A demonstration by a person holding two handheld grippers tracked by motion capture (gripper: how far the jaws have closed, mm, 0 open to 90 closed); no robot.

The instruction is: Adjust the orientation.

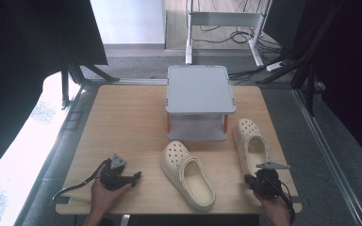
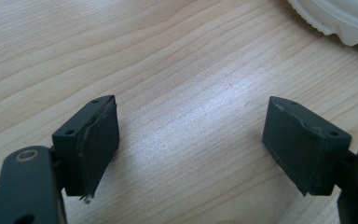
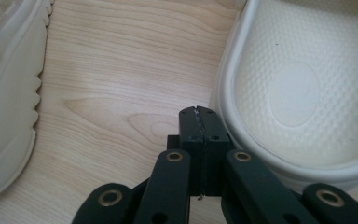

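Clogs, two cream ones, lie on the table point(image 1: 122, 122) in front of a grey shelf point(image 1: 198, 89). Nearest the right gripper point(image 3: 199, 114) is the right clog point(image 1: 250, 143): in the right gripper view its heel rim sits just beside the fingertips, on their right, and whether it touches them I cannot tell. That gripper's jaws are pressed flat together with nothing between them. The left clog point(image 1: 187, 174) shows at the far left of the same view, well apart from the fingers, with bare wood between.

In the high view the left clog lies between the two grippers, toe toward the shelf. The left gripper point(image 2: 191, 140) has its jaws spread wide over bare wood, holding nothing; the left clog's ridged sole edge lies beyond the right finger point(image 2: 303, 144), clear of it. Each gripper is held by a hand at the table's near edge.
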